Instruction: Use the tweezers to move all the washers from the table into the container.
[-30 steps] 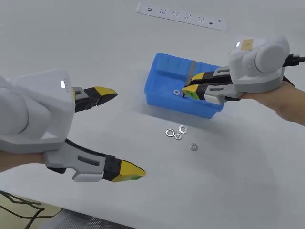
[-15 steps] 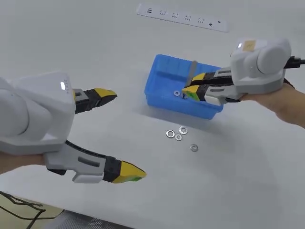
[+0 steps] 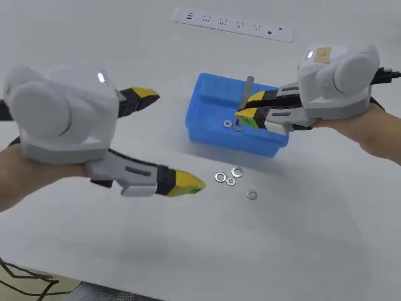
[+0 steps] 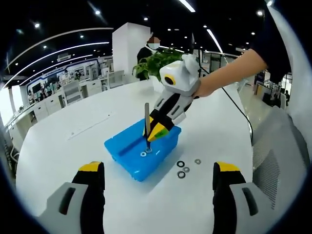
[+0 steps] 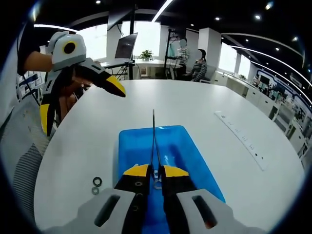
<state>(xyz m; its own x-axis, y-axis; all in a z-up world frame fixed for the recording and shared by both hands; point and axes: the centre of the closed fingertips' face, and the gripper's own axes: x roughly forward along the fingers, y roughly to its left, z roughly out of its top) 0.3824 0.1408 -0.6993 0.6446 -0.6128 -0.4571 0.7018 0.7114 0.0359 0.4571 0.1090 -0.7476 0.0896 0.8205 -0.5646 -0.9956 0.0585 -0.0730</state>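
The right tool has its two yellow-tipped jaws pinched close together on the tweezers. The tweezers are thin, flat, grey metal. One end sticks up past the jaws and the pointed end goes down into the container. In the right gripper view the tweezers look like one skinny line that runs out from between the jaws, over the blue floor of the box.

The container is a blue plastic box, shaped like a rectangle, with low walls and round corners. It looks smooth and a bit shiny. Two washers lie flat on its floor, right by the tip of the tweezers. They are small, round metal rings with a hole in the middle. It is too small to tell if the tip touches one.

Four more washers lie on the bench, just beside the near wall of the box. Three sit close in a bunch and one sits a little apart. The bench is white, smooth and plain.

The left tool is off to the side, well apart from the box. Its jaws are spread wide with nothing between them. The jaws are grey and black with yellow tips, and the body is round, white plastic.

At the far side of the bench lies a long, flat, white power strip.
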